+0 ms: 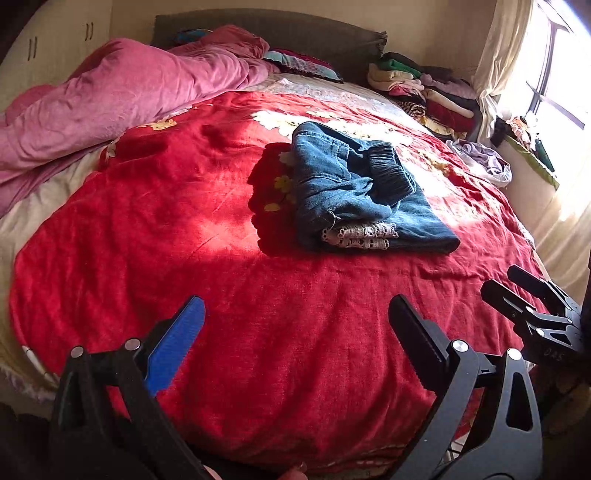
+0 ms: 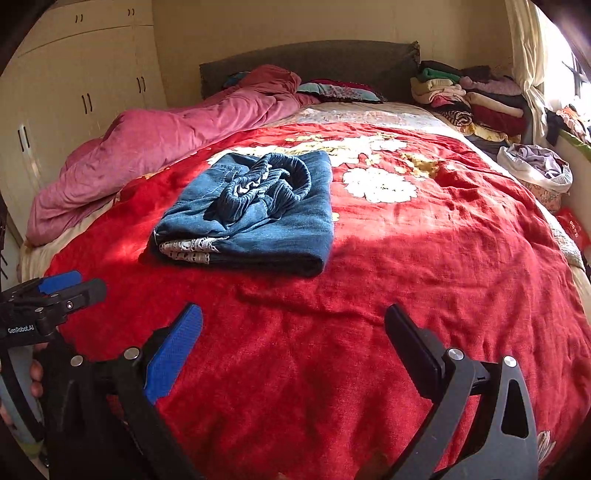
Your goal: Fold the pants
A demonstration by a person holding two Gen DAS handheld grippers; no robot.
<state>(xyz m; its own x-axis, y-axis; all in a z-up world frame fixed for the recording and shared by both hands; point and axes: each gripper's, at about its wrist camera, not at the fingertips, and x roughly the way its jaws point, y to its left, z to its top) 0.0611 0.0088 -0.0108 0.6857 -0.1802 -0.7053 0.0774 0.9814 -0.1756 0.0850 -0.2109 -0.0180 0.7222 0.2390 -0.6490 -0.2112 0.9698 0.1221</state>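
Blue denim pants lie folded into a compact bundle on the red bedspread, with the elastic waistband on top and white lace trim at the near edge. They also show in the right wrist view. My left gripper is open and empty, held above the bedspread well short of the pants. My right gripper is open and empty too, near the bed's front. The right gripper appears at the right edge of the left wrist view. The left gripper appears at the left edge of the right wrist view.
A pink duvet lies bunched along the bed's left side. A stack of folded clothes sits at the far right corner by the headboard. A bag of clothes sits at the right edge. Wardrobe doors stand on the left.
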